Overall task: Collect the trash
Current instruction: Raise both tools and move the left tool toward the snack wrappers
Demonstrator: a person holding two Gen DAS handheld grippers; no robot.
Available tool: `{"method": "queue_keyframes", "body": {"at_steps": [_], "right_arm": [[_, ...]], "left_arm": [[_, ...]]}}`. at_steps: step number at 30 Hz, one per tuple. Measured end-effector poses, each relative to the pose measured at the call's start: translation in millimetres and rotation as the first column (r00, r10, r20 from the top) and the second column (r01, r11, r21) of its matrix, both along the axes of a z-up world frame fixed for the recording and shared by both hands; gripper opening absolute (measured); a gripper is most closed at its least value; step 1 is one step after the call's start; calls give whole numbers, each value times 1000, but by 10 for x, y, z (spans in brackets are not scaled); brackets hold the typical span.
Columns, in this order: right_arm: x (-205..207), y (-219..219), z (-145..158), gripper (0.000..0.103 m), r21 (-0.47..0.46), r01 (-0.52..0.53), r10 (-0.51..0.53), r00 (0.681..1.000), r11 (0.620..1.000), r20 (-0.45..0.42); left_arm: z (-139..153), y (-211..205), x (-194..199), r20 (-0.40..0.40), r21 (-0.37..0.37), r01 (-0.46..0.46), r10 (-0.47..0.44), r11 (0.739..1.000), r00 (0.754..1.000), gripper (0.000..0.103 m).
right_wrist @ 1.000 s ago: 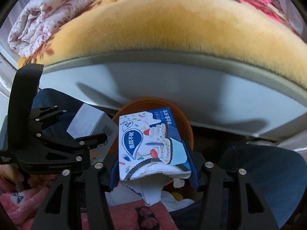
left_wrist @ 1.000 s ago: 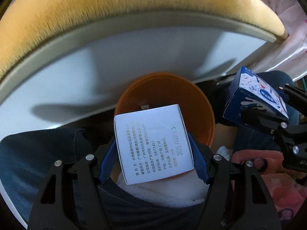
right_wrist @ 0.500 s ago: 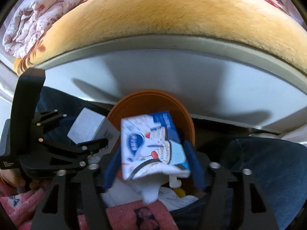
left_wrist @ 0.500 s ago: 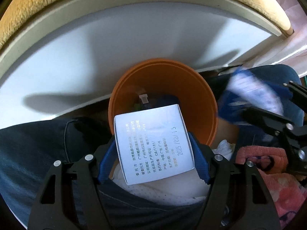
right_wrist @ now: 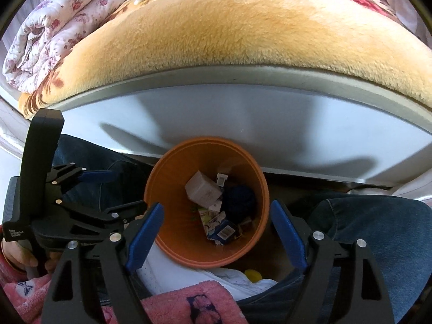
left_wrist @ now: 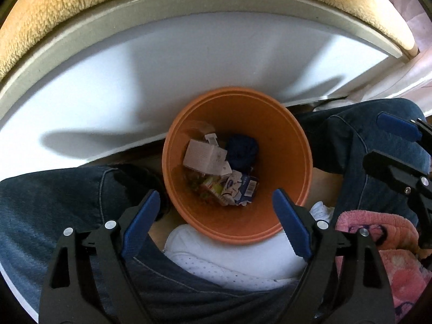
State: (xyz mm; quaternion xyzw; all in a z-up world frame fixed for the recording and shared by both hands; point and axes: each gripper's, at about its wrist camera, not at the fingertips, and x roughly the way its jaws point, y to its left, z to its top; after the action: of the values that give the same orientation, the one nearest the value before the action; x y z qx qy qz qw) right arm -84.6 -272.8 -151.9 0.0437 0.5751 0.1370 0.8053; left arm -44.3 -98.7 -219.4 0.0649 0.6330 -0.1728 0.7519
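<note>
Both grippers, left gripper [left_wrist: 213,216] and right gripper [right_wrist: 216,229], opening, empty; two cartons, white box [left_wrist: 205,159] lying tilted toward upper left and blue carton [left_wrist: 240,189], in one upright orange bin [left_wrist: 291,145] at frame centre.

We count one orange bin [left_wrist: 297,159], and in it one white box [left_wrist: 201,158], one blue carton [left_wrist: 240,189], one dark blue bundle [left_wrist: 241,151]; two grippers.

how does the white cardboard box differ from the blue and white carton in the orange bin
The white cardboard box is plain, pale and keeps its square shape; the blue and white carton is printed, with a barcode, and looks crumpled. The white box lies higher up in the picture, the carton below it. Both lie inside the round orange plastic bin, held by neither gripper.
</note>
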Motion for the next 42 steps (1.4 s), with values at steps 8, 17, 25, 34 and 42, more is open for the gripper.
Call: {"method": "queue_keyframes", "body": {"at_steps": [8, 17, 25, 34, 42], "right_arm": [[-11, -26, 2, 80, 1, 2, -2, 1000, 1000, 8], [-24, -23, 131, 80, 7, -3, 3, 999, 1000, 40], [29, -130, 561, 82, 64, 10, -19, 989, 998, 144], [112, -126, 679, 82, 78, 1, -15, 983, 997, 185], [186, -56, 599, 82, 101, -32, 16, 988, 994, 157]], "left_arm": [[34, -7, -15, 19, 2, 2, -2, 1000, 1000, 83], [227, 1, -53, 67, -13, 7, -6, 1000, 998, 83], [956, 212, 97, 222, -117, -25, 51, 993, 974, 83], [1529, 639, 994, 307, -208, -202, 260, 957, 916, 83], [1784, 722, 2028, 257, -385, -310, 424, 869, 869, 83]]}}
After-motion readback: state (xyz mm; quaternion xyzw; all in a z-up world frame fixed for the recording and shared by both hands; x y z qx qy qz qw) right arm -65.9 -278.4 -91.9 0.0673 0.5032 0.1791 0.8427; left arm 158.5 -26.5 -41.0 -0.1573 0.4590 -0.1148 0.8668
